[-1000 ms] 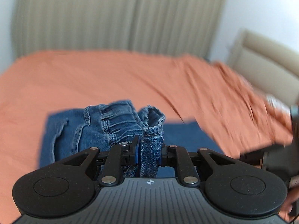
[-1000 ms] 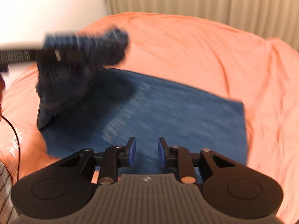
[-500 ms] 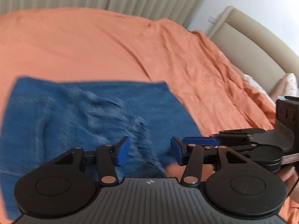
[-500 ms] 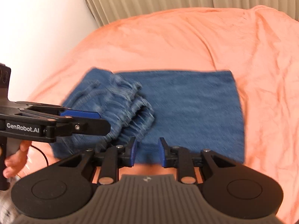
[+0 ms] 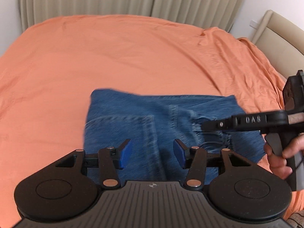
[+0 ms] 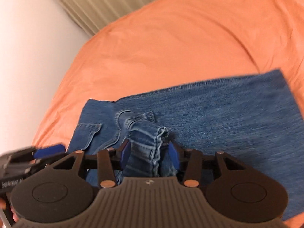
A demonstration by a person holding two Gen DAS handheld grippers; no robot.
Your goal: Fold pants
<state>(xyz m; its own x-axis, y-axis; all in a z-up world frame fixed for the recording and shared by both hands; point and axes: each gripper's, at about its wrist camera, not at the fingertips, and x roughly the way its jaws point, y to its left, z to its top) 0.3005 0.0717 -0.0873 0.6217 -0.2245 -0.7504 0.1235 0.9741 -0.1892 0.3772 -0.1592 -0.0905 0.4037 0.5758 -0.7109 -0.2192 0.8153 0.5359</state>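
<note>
The left hand-held gripper [image 5: 152,153] hangs over the near part of the folded pants [image 5: 163,117], its blue pads apart with nothing but denim lying flat below them. The right hand-held gripper [image 6: 150,156] has just been opening its jaws; a bunched waistband roll of the pants [image 6: 218,117] stands between the pads, which appear to stand clear of it. A person's hand [image 5: 281,155] holds that tool at the right edge of the pants. The pants lie on the orange bed [image 5: 114,57], nearer its front. Beyond the bed hang beige curtains [image 5: 95,0].
</note>
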